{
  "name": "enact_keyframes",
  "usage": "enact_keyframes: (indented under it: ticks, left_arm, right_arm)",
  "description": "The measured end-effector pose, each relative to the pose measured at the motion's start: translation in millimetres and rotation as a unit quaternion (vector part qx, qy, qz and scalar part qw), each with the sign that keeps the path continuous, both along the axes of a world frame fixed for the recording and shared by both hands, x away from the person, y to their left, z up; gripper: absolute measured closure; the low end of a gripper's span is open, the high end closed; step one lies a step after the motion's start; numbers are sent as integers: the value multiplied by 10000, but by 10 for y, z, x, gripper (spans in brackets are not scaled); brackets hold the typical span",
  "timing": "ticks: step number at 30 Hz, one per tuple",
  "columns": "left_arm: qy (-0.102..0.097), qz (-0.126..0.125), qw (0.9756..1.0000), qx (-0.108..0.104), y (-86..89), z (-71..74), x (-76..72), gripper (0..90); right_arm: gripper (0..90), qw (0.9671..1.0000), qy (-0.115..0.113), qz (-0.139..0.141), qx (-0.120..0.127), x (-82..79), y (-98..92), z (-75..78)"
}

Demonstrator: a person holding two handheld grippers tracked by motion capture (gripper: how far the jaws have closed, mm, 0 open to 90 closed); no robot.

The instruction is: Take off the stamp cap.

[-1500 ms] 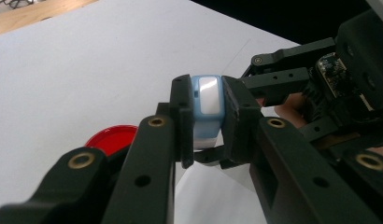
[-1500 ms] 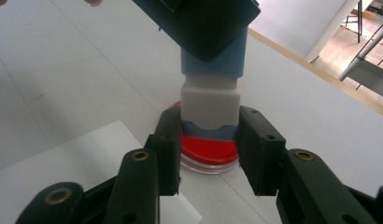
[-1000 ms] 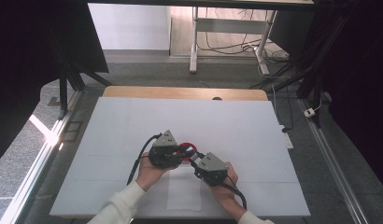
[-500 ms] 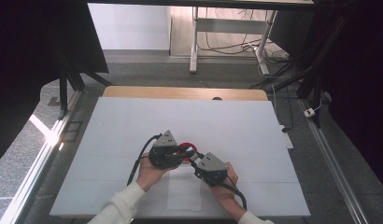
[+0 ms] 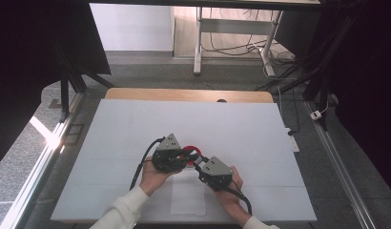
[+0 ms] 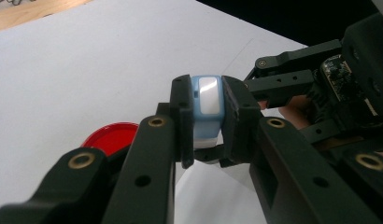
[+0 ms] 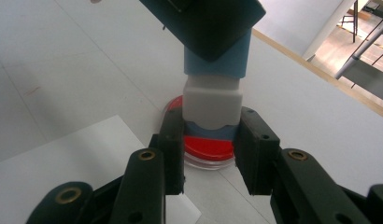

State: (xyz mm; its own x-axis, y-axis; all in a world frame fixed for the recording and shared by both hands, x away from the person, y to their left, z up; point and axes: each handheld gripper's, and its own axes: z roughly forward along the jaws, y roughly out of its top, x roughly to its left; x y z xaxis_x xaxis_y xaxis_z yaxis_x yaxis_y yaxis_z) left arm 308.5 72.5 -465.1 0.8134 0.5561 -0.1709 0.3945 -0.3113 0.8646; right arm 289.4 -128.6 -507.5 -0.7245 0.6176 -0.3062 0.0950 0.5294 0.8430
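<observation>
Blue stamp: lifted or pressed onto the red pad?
Pressed, it seems. In the right gripper view the blue stamp stands upright, its white base down on the red pad; both grippers are shut on it.

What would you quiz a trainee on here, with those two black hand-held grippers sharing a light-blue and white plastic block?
1. True or false: the left gripper is clamped on the light-blue and white plastic block.
2. What lies on the white table beneath the block?
A. a round red pad in a clear dish
B. a green sponge
C. a metal key
3. Fill in: the right gripper is closed on the block's ___ end (upper or lower).

Key: 1 true; 2 A; 3 lower.
</observation>
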Motion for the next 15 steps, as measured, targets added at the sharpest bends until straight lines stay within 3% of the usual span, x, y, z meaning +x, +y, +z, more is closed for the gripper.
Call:
enact_keyframes:
  ticks: [15]
  left_arm:
    - [10, 20, 10000, -5, -3, -9, -4, 757]
  right_arm:
    - [648, 10000, 48, 49, -6, 9, -3, -3]
